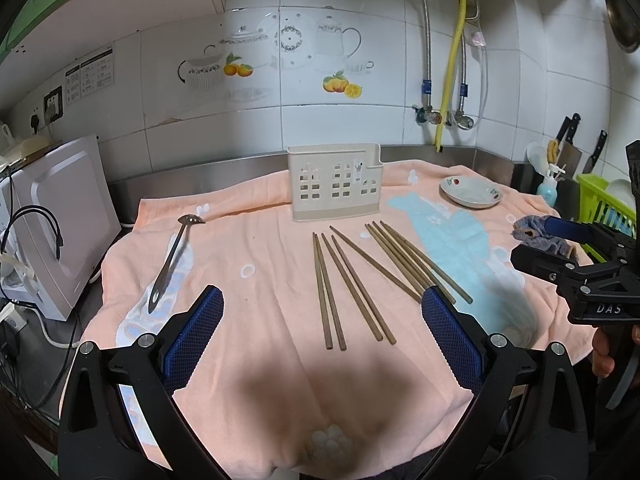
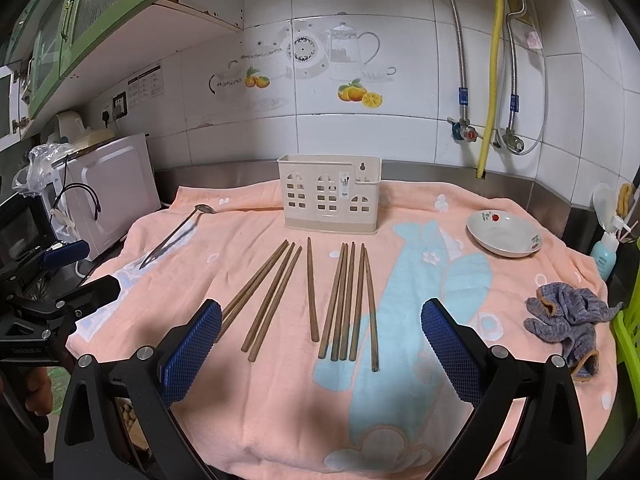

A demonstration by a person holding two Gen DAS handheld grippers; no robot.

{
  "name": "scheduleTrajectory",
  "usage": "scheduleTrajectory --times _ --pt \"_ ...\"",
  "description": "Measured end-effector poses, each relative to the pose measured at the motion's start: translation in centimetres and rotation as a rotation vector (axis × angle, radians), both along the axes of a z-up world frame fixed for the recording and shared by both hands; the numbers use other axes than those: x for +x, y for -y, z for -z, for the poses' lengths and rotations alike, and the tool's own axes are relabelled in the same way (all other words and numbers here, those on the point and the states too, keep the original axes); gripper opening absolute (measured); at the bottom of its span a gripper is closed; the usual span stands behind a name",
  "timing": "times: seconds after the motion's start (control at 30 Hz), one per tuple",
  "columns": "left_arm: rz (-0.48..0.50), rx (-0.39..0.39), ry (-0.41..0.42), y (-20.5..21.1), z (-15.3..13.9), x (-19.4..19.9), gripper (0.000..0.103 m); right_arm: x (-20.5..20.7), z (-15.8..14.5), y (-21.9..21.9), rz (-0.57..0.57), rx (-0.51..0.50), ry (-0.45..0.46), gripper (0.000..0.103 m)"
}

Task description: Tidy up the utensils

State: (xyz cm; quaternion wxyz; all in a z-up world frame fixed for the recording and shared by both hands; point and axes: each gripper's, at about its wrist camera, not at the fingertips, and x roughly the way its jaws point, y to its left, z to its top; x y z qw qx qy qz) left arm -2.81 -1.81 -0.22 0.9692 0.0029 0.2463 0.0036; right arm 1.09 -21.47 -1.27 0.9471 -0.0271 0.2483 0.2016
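Ahead of both spread grippers' fingers [image 2: 448,344], chopsticks [image 2: 344,304] lie untouched.

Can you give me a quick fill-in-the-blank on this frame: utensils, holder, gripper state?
1. The wooden chopsticks lie loose on the ____ towel.
2. The cream utensil holder stands ____ at the back of the towel.
3. The metal spoon lies to the ____ of the chopsticks.
4. The left gripper and the right gripper are both ____, holding nothing.

Missing words: pink; upright; left; open
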Motion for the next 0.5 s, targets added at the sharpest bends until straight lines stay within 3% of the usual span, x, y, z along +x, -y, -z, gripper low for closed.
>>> scheduleTrajectory --times 0.5 --pt "-0.029 -0.032 -0.093 -0.9 1.8 2.2 0.098 1.7 1.8 0.2 0.01 -0.019 -0.061 0.097"
